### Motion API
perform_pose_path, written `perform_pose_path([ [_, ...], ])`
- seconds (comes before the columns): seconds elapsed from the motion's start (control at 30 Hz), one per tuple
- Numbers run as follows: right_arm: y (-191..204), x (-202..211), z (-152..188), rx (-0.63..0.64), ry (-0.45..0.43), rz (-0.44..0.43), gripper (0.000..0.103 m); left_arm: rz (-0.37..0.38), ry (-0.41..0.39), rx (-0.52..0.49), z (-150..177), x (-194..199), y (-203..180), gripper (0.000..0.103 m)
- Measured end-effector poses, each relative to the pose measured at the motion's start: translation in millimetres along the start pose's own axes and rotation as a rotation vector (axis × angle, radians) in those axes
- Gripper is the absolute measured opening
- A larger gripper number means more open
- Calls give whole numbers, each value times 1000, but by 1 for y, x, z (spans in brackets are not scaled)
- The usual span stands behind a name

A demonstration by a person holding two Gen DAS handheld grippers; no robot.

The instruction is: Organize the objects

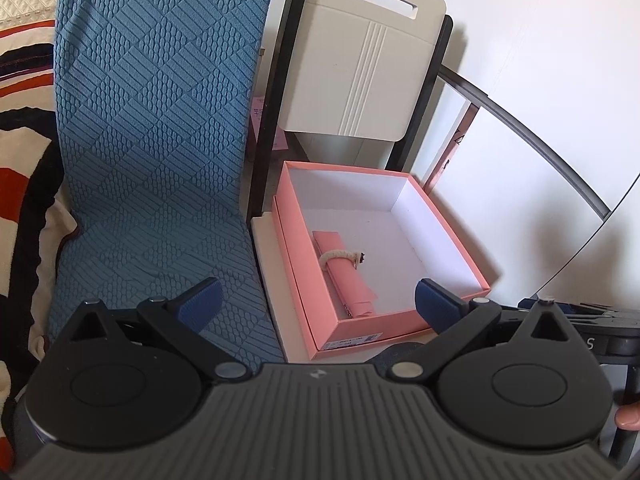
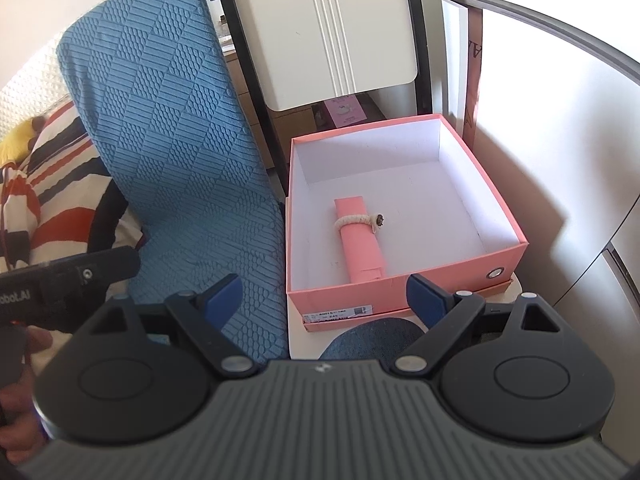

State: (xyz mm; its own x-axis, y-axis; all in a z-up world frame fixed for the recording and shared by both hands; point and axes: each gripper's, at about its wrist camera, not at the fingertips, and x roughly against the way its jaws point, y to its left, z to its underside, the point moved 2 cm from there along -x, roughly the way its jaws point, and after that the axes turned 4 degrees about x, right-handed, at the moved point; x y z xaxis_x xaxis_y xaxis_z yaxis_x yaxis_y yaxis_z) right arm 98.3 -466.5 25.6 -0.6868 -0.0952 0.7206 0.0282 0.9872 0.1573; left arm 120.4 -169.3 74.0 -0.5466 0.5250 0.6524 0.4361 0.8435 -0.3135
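An open pink box [image 1: 448, 236] [image 2: 400, 286] with a white inside sits on a white chair seat [image 1: 266, 248] [image 2: 304, 342]. In it lies a rolled pink paper tied with a cream cord [image 1: 346, 276] [image 2: 360, 240]. My left gripper [image 1: 316, 300] is open and empty, just in front of the box's near edge. My right gripper [image 2: 324, 300] is open and empty, also in front of the box. The body of the left gripper shows at the left of the right wrist view [image 2: 68, 280].
A blue textured cushion [image 1: 160, 140] [image 2: 168, 152] leans beside the box on the left. The white chair back [image 1: 360, 68] [image 2: 328, 32] stands behind the box. A striped blanket [image 1: 24, 160] [image 2: 52, 184] lies at far left. A white wall panel [image 1: 520, 160] stands to the right.
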Motion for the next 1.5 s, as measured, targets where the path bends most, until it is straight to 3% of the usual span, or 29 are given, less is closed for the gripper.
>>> perform_pose_path([
  [0.27,-6,0,2,-20,2,14,90,-35,6,-42,0,-2,-6,103],
  [1.5,-6,3,7,-15,16,28,90,-13,16,-35,0,1,-11,103],
])
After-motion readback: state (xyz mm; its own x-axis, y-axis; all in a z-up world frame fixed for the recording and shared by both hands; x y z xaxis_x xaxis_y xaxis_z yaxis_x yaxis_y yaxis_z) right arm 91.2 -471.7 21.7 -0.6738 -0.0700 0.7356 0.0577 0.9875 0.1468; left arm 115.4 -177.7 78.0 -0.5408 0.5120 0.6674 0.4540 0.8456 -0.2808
